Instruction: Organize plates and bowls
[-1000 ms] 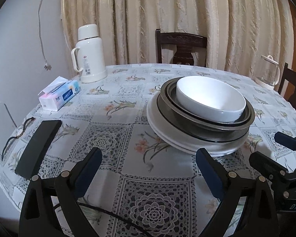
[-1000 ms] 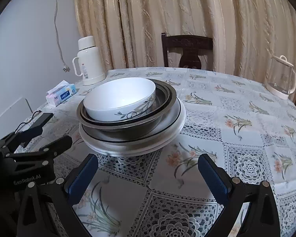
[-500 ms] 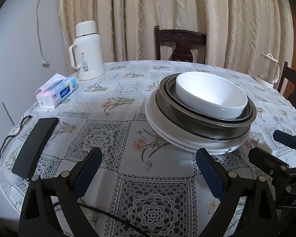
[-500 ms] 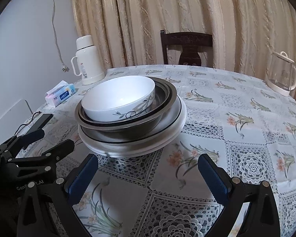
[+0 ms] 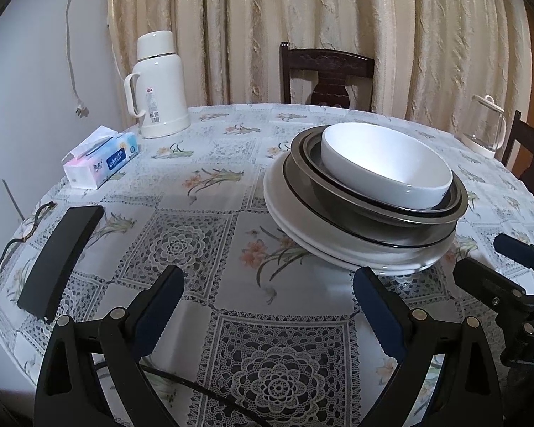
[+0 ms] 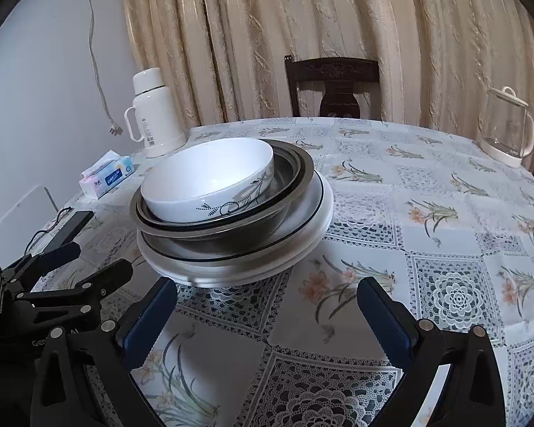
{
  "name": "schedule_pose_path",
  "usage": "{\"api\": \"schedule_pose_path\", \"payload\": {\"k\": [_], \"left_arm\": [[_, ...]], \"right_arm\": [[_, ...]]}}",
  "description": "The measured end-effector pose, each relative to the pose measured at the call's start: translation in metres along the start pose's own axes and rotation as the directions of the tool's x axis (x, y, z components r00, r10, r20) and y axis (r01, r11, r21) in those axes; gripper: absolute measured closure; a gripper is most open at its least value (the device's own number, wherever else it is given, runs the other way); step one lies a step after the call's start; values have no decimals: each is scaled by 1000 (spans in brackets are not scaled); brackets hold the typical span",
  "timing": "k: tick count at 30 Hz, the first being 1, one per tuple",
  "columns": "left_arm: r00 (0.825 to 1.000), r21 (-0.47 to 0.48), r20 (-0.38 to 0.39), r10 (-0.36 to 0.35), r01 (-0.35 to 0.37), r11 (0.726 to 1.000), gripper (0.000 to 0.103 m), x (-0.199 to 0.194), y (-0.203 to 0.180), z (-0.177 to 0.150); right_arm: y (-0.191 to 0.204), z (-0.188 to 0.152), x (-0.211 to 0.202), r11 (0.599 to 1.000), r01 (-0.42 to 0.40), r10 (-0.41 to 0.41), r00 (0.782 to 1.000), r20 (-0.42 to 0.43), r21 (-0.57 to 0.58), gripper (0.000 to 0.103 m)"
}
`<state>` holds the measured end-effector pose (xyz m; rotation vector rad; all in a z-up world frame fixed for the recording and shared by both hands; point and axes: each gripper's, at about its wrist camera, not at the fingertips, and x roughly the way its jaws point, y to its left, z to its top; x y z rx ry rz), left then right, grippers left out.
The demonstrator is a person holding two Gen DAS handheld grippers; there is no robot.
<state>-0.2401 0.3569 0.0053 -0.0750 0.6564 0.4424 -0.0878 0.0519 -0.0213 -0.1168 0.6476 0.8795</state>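
The white bowl (image 6: 210, 181) hides the interiors of the steel bowls (image 6: 231, 227); the plates (image 5: 302, 220) show rims only. Left tongs (image 5: 267, 299) and right tongs (image 6: 267, 306) gape wide, empty, now slightly nearer the stack.

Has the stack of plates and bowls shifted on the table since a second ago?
No. The stack sits on the same tablecloth squares; only the cameras drifted.

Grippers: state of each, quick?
Left gripper: open, holding nothing.
Right gripper: open, holding nothing, short of the dish stack.
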Motion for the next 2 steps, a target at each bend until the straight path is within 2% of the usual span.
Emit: {"api": "schedule_pose_path", "payload": {"k": [2], "left_arm": [[1000, 0, -1, 0, 0, 1000, 7, 1, 0, 0]], "right_arm": [[1, 0, 1, 1000, 3, -3, 1000, -4, -5, 0]]}}
